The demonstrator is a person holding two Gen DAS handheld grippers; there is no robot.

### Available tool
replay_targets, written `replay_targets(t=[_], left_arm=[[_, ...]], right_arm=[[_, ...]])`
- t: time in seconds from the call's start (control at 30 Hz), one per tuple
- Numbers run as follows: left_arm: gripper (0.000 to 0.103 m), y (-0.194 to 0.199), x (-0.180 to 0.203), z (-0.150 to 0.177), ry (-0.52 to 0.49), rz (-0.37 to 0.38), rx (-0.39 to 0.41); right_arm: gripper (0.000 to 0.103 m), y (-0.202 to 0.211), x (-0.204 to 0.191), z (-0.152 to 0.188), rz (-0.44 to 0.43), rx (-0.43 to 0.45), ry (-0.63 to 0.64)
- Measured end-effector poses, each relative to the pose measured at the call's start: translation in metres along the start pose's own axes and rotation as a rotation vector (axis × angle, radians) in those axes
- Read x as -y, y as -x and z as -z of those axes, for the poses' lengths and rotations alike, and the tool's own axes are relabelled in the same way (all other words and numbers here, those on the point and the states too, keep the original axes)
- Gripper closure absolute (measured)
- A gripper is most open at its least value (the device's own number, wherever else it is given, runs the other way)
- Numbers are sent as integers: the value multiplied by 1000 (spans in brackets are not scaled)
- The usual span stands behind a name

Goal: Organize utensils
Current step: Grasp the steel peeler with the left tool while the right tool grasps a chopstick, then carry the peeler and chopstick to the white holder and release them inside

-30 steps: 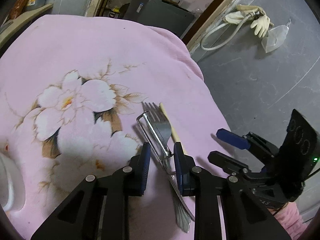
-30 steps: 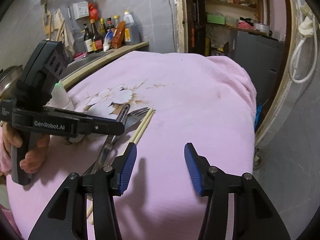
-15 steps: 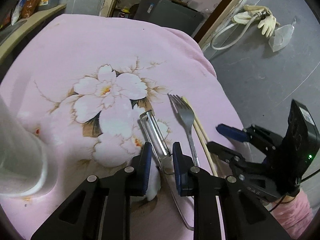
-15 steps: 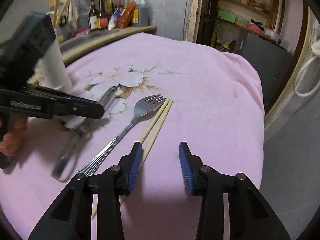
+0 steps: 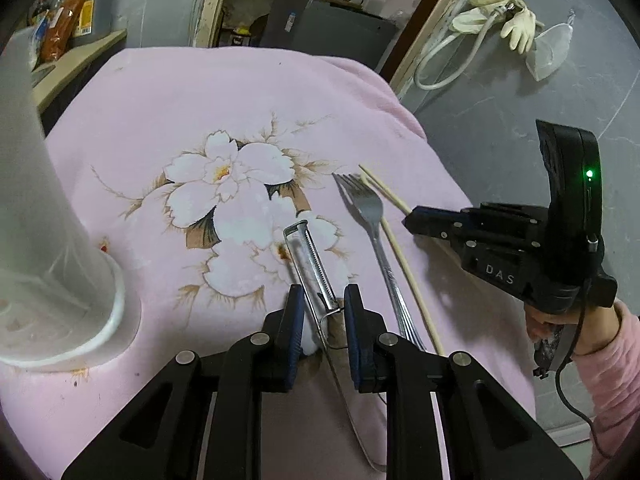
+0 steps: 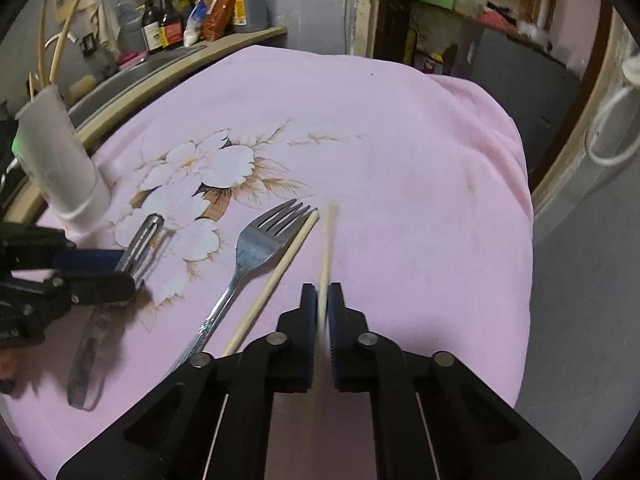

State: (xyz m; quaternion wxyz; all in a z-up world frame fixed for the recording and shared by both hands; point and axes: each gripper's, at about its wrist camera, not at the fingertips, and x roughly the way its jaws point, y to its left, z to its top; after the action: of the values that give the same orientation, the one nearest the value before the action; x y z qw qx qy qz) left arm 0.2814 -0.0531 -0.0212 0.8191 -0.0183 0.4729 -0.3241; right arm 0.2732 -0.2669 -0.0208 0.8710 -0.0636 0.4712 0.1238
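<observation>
Dim, flat indoor light falls from overhead, leaving soft shadows on the pink cloth beneath each hand-held gripper. The fisheye bends the edges into dark corners. One chopstick is blurred, and the near left side smears.

A table is covered by a pink cloth with a white flower print. A grey floor is seen to the right, where pale rubber gloves lie. Sauce bottles are lined along a beige ledge against a grey wall.
</observation>
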Motion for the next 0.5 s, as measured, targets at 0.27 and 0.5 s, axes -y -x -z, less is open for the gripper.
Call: replay_targets(t=[0.27,0.5], left_arm=[[88,23,23,12,-57,-46,141],[89,58,48,34,-129,-143,408]], right_arm=[[100,45,-12,30,14,240,-21],[100,94,-48,60,128,644,8]])
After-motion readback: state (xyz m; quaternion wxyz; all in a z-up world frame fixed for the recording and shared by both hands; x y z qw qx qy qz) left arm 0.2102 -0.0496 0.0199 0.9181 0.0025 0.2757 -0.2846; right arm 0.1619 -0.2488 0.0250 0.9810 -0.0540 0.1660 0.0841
